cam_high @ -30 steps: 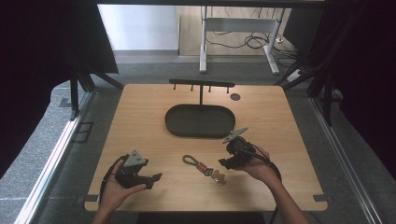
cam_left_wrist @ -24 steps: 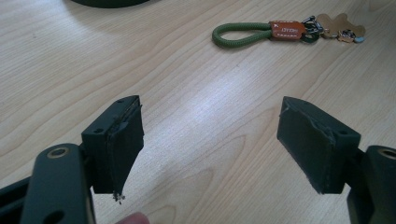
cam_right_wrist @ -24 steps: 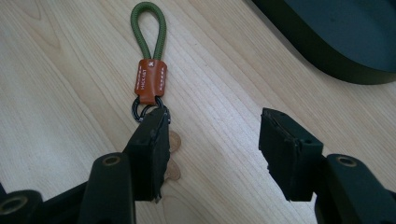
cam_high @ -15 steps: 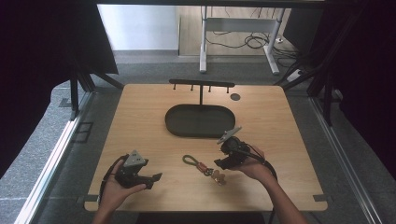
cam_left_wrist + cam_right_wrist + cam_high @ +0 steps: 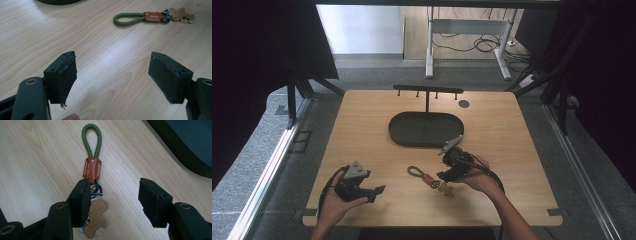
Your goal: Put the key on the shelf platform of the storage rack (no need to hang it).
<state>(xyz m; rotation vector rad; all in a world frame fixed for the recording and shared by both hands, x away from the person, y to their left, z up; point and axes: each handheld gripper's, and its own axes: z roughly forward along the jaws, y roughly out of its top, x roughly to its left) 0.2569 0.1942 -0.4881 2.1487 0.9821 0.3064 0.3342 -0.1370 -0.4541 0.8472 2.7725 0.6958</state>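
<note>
Since a second ago our right gripper (image 5: 446, 176) has eased from the dark tray (image 5: 426, 129) toward seven o'clock and now hangs over the keychain (image 5: 428, 178); we judge a pickup is near. Our left gripper (image 5: 371, 190) has kept its place at eight o'clock on the tabletop (image 5: 512, 125), jaws wide and empty.

The right gripper view shows what the high view cannot: the jaws stand half open, one pad over the metal ring, nothing pinched yet. The left gripper view shows the keychain's (image 5: 150, 17) green loop, orange tab and tan charm lying flat at one o'clock.
</note>
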